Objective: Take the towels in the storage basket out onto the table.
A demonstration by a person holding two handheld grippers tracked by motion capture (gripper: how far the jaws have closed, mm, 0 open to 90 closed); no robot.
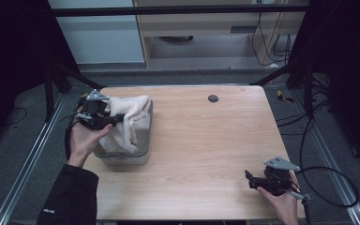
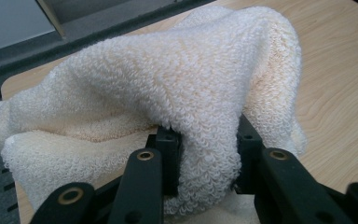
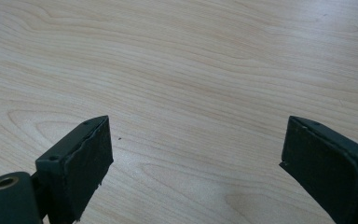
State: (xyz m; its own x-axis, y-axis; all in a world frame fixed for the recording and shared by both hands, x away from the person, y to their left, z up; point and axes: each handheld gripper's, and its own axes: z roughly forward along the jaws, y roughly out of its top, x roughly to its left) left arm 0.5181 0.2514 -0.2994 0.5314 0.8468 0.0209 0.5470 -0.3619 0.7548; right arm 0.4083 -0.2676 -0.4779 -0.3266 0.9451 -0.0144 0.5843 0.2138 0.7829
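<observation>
Left gripper (image 1: 117,120), at the left of the high view, pinches a bunched fold of the towel (image 1: 130,119), a cream terry cloth with a looped, fluffy pile, draping into a grey, round-cornered bin (image 1: 143,152). Right gripper (image 1: 248,179), lower right, hovers with jaws wide apart and bare over the smooth pale wood-grain table (image 1: 206,140).

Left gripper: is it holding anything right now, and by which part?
Yes. The left gripper is shut on the cream towel, pinching a bunched fold of it above the clear bin. The right gripper holds nothing.
</observation>
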